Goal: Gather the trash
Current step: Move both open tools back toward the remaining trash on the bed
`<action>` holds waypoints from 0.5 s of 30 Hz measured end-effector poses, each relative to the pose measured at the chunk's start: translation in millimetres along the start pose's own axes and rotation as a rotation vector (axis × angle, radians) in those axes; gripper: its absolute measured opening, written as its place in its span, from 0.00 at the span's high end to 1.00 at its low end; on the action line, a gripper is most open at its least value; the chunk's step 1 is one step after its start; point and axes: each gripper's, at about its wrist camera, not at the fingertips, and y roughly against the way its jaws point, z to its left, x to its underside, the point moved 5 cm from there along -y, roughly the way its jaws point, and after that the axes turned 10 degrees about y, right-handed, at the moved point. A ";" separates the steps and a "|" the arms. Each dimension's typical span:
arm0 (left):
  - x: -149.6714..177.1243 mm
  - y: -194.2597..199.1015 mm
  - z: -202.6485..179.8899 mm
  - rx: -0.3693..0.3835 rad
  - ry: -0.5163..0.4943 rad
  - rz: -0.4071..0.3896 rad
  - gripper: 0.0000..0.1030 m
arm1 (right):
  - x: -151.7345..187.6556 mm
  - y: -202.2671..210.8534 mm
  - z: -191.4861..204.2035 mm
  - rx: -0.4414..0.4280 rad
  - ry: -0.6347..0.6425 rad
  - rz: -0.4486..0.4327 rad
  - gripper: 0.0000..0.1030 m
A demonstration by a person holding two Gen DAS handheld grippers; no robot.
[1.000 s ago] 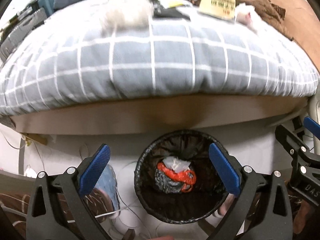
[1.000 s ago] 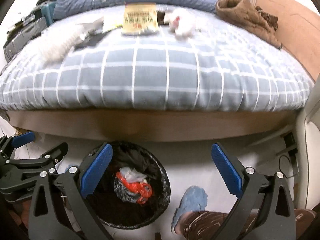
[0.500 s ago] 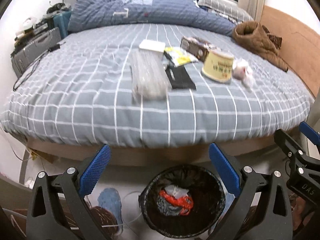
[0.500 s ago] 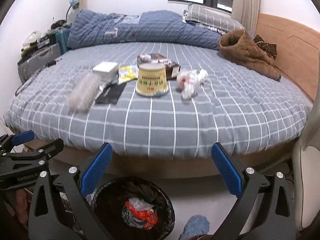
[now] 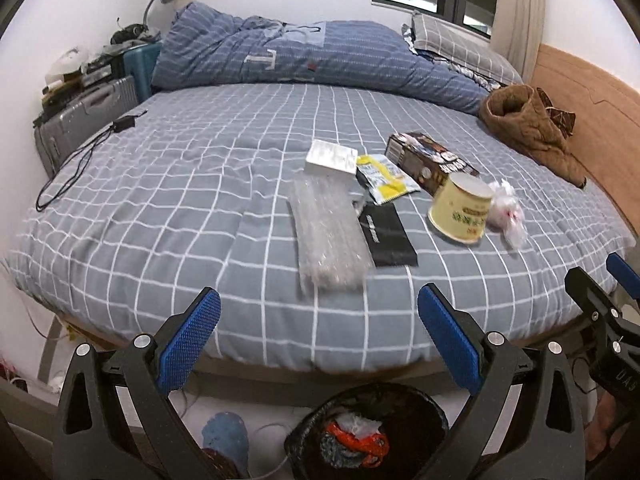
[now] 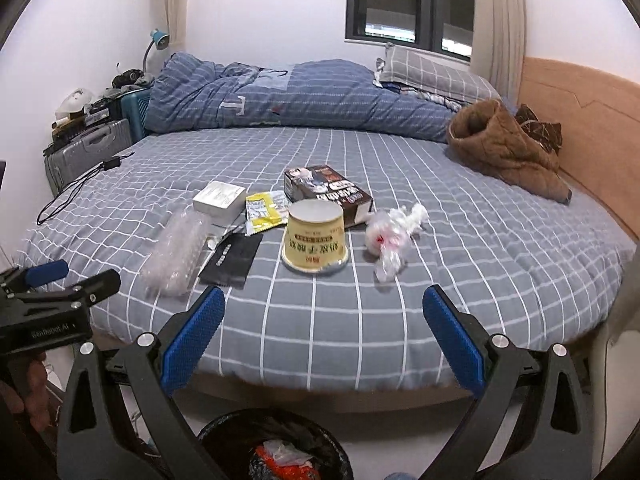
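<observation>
Grey checked bedding covers the bed [image 5: 180, 208], and the trash is all clustered a bit right of the middle. Nearest the foot edge is a clear bubble-wrap sleeve [image 5: 326, 236], lying flat with its long axis running near-to-far, tilted slightly left at the far end. Just right of it, touching or nearly so, is a flat black pouch [image 5: 386, 236] lined up the same way. Beyond those sits a small white box [image 5: 331, 157], then a yellow wrapper [image 5: 384, 178] and a dark printed carton [image 5: 430, 162] whose long side runs diagonally from far-left to near-right. The yellow paper cup [image 6: 314, 236] stands upside down, wide mouth on the bedding, right in front of the carton. To its right is a crumpled clear plastic bag [image 6: 390, 236] with something red inside; it stretches roughly near-to-far too.

Down on the floor at the foot of the bed there's a bin with a black liner [image 5: 404, 412], already holding some red and white scraps [image 5: 354, 438].

Left hand-held gripper [image 5: 318, 344] is spread wide with nothing between its blue pads, hovering over the bed edge above the bin. Right hand-held gripper [image 6: 324, 344] is the same, jaws wide apart and empty, aimed about at the cup. A brown jacket [image 6: 504, 148] sits far right by the headboard.
</observation>
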 end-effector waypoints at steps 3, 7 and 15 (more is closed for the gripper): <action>-10.5 -9.2 3.0 -0.002 0.008 0.005 0.06 | -9.0 -11.5 0.6 0.002 0.015 -0.002 0.08; -25.2 -23.8 3.5 -0.015 0.008 0.007 0.06 | -16.9 -30.4 0.2 0.001 0.021 0.010 0.08; -39.1 -57.7 0.9 -0.030 -0.004 0.041 0.06 | -30.1 -79.4 -4.5 -0.008 0.023 0.051 0.08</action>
